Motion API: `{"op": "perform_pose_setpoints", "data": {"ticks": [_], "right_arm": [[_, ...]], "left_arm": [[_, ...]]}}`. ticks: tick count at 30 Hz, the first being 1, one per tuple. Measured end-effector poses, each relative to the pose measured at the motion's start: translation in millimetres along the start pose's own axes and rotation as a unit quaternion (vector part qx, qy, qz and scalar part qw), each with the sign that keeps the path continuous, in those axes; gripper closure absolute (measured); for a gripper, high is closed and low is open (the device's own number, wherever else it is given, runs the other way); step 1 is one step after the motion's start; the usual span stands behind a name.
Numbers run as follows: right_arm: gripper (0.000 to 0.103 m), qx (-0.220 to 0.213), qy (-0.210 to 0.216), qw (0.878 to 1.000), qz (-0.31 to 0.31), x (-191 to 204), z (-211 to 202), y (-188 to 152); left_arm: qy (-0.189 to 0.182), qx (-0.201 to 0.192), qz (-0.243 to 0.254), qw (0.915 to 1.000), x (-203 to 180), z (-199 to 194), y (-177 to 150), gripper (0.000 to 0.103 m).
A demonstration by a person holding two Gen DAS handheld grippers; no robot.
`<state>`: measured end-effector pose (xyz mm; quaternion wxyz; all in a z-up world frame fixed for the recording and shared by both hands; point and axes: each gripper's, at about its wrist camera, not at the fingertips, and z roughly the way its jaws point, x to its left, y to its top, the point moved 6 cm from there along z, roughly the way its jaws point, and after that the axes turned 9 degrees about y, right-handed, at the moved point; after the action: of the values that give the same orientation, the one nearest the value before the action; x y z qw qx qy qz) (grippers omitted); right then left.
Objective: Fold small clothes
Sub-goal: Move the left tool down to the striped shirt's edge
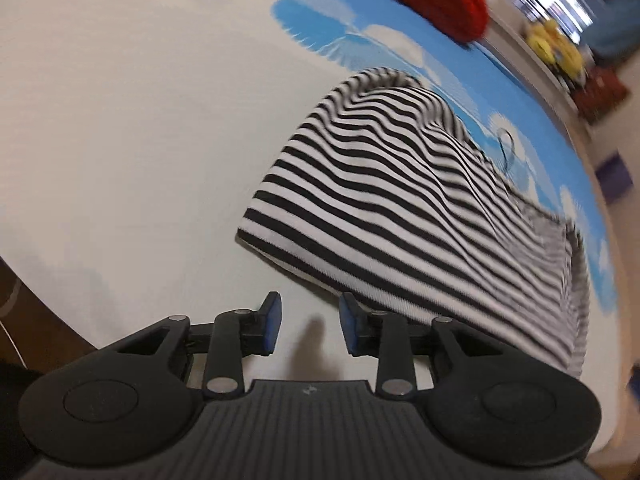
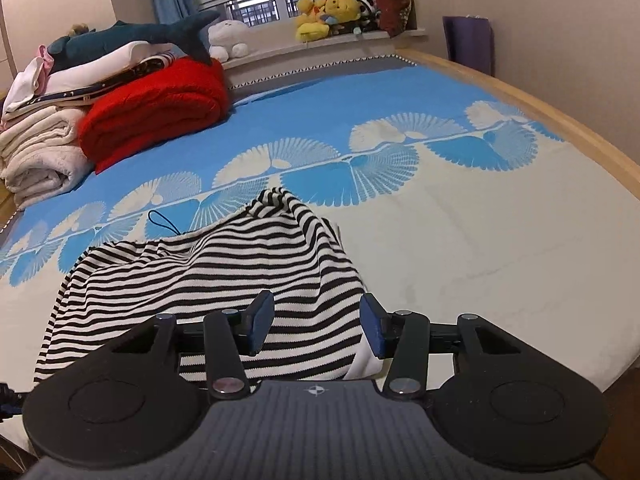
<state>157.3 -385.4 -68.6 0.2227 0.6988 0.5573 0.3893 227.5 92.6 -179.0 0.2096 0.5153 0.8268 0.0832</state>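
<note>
The left gripper [image 1: 308,322] was seen low over the cream part of the bedspread [image 1: 120,140], its blue-padded fingers [image 1: 273,320] partly spread with nothing caught between them. Only bare cloth of the bedspread showed in the gap, and the folded edge of the striped shirt [image 1: 380,200] lay just beside the right-hand finger, without any clear touch. That view was blurred towards its right side.

The right gripper [image 2: 316,326] was held over the near part of the striped shirt [image 2: 224,264], its fingers [image 2: 262,320] likewise set apart. The shirt's striped cloth and a white inner corner were seen between and below them, but no pinch could be made out.

The shirt was spread, rumpled, on the near half of the bed, partly on the cream area and partly across the blue fan pattern. A small dark cord loop [image 2: 162,222] was seen at its far edge. A red blanket [image 2: 160,108] and a stack of folded linens [image 2: 44,148] were piled at the far left corner of the bed, with a plush shark [image 2: 132,36] on top. Yellow soft toys [image 2: 324,16] were lined up on the windowsill, and a wooden bed frame [image 2: 560,108] ran along the right.
</note>
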Motion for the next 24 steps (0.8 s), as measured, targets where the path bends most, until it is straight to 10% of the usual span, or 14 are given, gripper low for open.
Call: {"op": "perform_pose_setpoints", "data": {"ticks": [24], "right_arm": [[0.054, 0.025, -0.008, 1.000, -0.004, -4.5, 15.8, -4.9]], "left_arm": [[-0.017, 0.040, -0.103, 0.9937, 5.0, 28.7, 15.3, 0.048]]}}
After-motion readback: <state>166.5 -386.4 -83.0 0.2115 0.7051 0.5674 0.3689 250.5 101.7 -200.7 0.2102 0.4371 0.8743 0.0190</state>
